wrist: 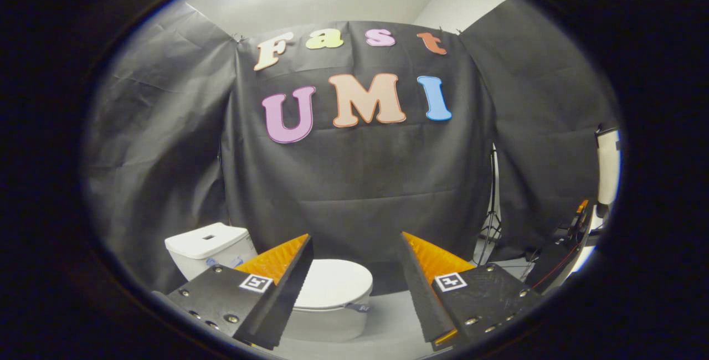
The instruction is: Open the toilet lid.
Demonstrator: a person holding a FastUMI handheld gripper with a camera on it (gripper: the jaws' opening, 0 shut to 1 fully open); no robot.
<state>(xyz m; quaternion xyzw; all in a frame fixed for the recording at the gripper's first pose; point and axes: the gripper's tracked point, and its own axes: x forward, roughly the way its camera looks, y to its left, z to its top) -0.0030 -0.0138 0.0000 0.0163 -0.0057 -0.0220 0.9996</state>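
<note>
A white toilet stands on the floor ahead and below, its lid (pixel 334 282) lying flat and closed over the bowl (pixel 327 324). The white tank (pixel 207 246) sits behind it to the left, against the black cloth wall. My gripper (pixel 354 243) is open, its two fingers spread wide with nothing between them. The left finger (pixel 277 288) overlaps the lid's left edge in the picture, while the right finger (pixel 437 282) is off to the lid's right. The gripper hangs well short of the toilet and touches nothing.
Black cloth walls (pixel 354 183) close the booth behind and on both sides. A light stand tripod (pixel 492 221) is at the right rear gap. Dark equipment with cables (pixel 565 249) sits further right. Grey floor (pixel 388 315) lies to the right of the bowl.
</note>
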